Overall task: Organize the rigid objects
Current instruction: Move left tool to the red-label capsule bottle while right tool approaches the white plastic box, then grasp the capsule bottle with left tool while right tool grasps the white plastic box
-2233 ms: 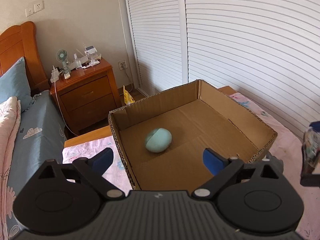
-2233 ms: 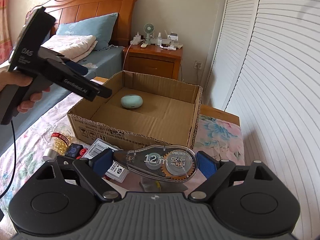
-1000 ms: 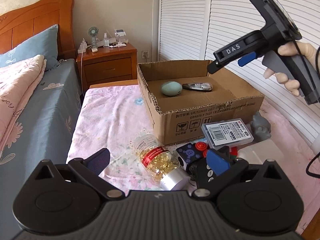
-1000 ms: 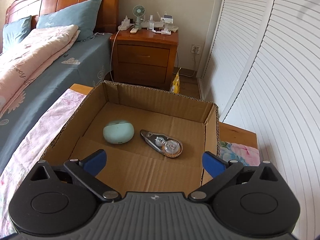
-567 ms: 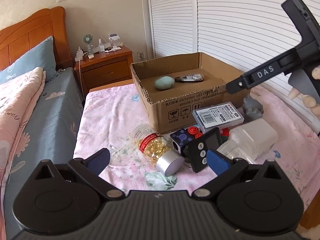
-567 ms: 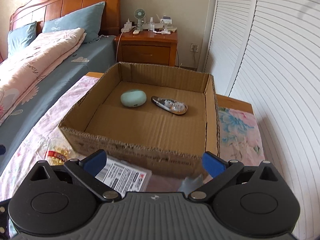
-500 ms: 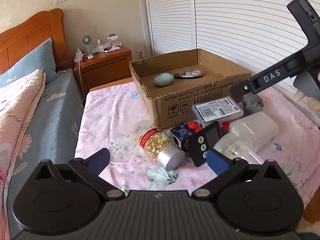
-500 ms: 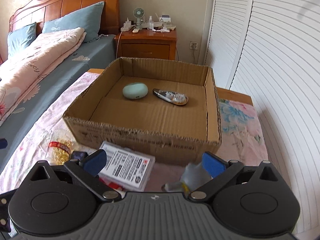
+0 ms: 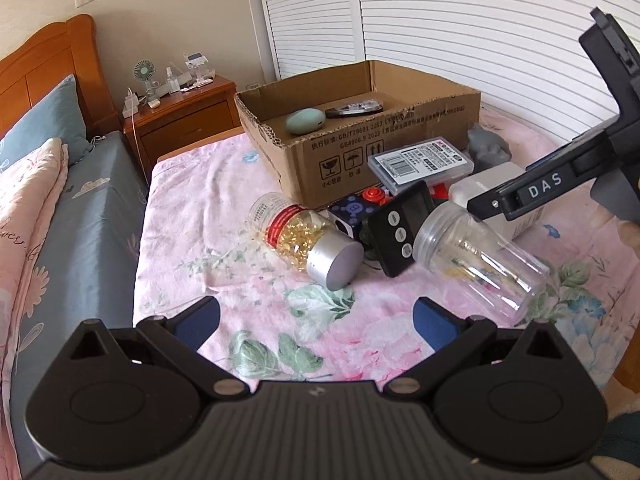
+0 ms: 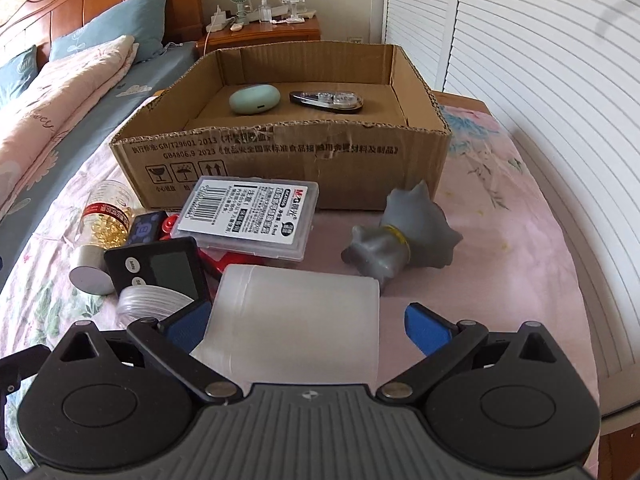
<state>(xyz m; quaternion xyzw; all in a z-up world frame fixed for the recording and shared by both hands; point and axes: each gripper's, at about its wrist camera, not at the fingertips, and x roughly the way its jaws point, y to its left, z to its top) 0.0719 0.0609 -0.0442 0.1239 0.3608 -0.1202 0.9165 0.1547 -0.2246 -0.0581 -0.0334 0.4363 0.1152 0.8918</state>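
An open cardboard box [image 10: 280, 152] on the flowered cloth holds a mint oval case [image 10: 254, 99] and a correction tape dispenser [image 10: 326, 101]. In front of it lie a clear pen-lead case [image 10: 252, 214], a grey toy figure [image 10: 400, 244], a black timer [image 10: 160, 266], a capsule bottle [image 9: 306, 240], a clear jar [image 9: 476, 260] and a frosted white bottle [image 10: 296, 328]. My right gripper [image 10: 308, 324] is open, with the frosted bottle lying between its fingers. My left gripper [image 9: 316, 318] is open over bare cloth, short of the capsule bottle.
A bed with a blue sheet [image 9: 92, 216] and pink quilt runs along the left. A wooden nightstand [image 9: 184, 120] with a small fan stands behind. White louvred doors [image 9: 460, 20] line the right side. A dark cube [image 9: 352, 214] and red pieces sit among the clutter.
The right gripper let go of the correction tape in the box, then pulled back and came down around the frosted bottle. The left gripper backed away from the box.
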